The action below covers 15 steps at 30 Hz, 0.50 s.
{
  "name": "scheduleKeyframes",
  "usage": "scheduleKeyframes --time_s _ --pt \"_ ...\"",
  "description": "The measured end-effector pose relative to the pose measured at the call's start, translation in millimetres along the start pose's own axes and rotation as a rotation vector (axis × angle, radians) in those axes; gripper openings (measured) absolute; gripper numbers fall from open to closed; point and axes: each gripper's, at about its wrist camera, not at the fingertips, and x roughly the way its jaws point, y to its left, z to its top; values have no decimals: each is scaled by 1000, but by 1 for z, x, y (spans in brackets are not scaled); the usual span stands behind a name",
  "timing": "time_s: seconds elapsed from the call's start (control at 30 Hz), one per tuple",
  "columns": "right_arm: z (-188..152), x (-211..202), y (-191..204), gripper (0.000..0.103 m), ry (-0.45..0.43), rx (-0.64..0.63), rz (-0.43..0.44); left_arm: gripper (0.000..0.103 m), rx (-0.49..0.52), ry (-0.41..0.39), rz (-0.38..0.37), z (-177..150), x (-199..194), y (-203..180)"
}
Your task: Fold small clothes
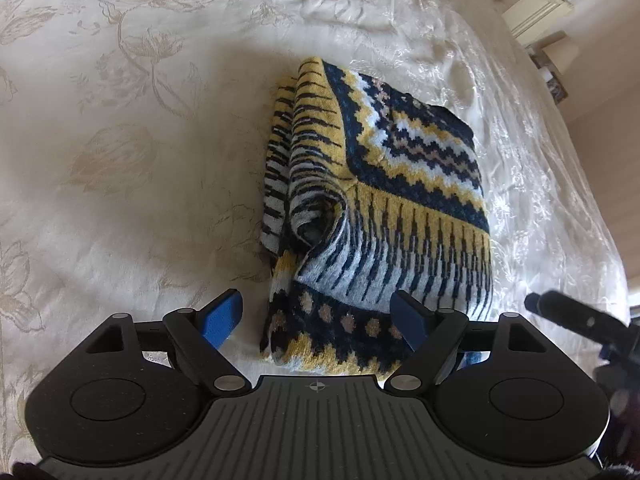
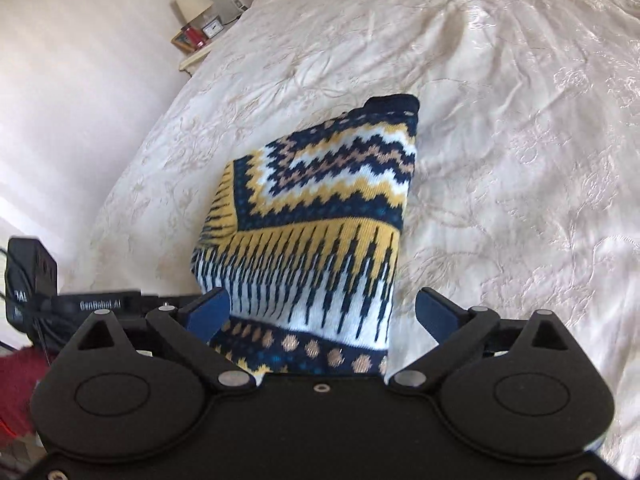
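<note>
Knitted in navy, yellow and white, the folded sweater [image 1: 372, 208] lies on the bed [image 1: 120, 120] as my left claw [image 1: 318, 316] and right claw [image 2: 322, 314] hover agape; I should pinch its near hem evenly.

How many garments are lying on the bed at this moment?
1. A folded patterned knit sweater lies on the cream bedspread, just ahead of the open left gripper and open right gripper. Anything outside both views cannot be ruled out.
</note>
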Motion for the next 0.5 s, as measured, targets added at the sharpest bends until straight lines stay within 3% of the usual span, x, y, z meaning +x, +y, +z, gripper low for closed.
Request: scheduleKeyframes --time_s 0.4,0.5 --pt "62 59 -46 101 31 139 60 81 -28 76 -51 7 40 4" --pt "70 80 -55 101 57 165 88 86 -25 94 -78 9 49 5"
